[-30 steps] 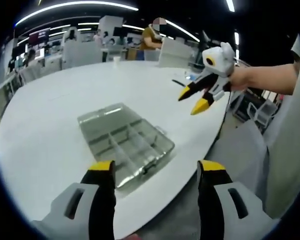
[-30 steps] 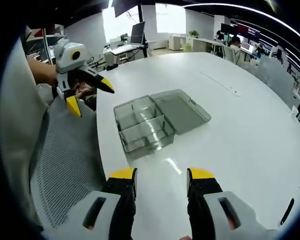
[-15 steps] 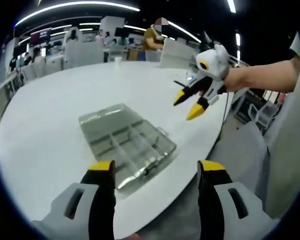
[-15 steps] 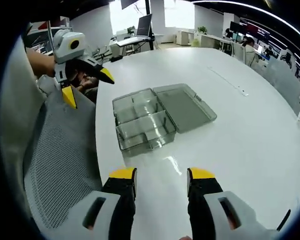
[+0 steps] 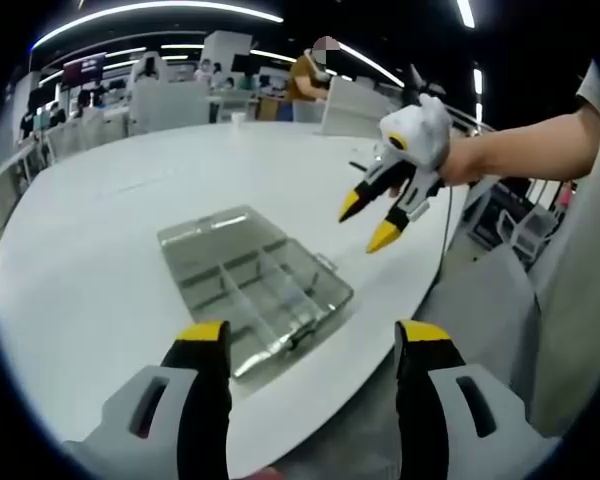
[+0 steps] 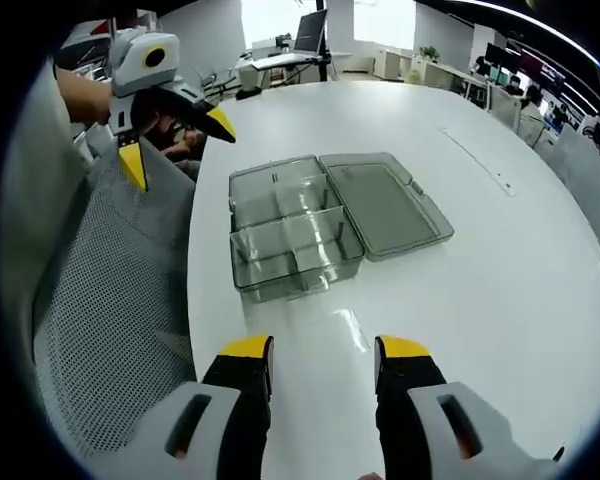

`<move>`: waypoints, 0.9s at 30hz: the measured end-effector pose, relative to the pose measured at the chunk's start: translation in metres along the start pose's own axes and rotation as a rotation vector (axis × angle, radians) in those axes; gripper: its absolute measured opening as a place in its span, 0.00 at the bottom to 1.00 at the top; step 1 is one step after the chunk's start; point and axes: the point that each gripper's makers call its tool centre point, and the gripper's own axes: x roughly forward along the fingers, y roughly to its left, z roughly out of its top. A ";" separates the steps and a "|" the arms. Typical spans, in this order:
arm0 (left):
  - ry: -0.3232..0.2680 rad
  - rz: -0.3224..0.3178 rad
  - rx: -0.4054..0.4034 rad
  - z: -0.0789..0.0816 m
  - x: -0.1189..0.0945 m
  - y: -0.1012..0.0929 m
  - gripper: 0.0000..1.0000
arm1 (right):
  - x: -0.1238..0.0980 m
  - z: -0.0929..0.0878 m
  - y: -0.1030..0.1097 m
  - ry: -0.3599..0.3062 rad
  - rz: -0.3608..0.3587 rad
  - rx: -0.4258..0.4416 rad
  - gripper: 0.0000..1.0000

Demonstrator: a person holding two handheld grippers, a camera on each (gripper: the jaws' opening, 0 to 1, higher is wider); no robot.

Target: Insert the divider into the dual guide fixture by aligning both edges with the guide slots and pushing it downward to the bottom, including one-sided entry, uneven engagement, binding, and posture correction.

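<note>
Here, clear box (image 6: 290, 235) open, dividers (image 6: 298, 220) inside.

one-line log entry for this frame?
phase: approach | left gripper: open, empty | right gripper: open, empty | box: on table, lid open | contact: none

Opposed raised views, shared box (image 5: 255, 290)

Clear box (image 6: 298, 230) on white table (image 6: 500, 280)
</note>
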 end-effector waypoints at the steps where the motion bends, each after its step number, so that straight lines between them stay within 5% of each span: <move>1: -0.001 0.001 -0.001 0.000 0.000 0.000 0.65 | 0.002 0.000 0.000 0.007 0.002 -0.009 0.37; 27: 0.006 0.010 -0.009 -0.002 -0.003 0.004 0.65 | 0.043 -0.009 -0.001 0.164 0.064 -0.237 0.35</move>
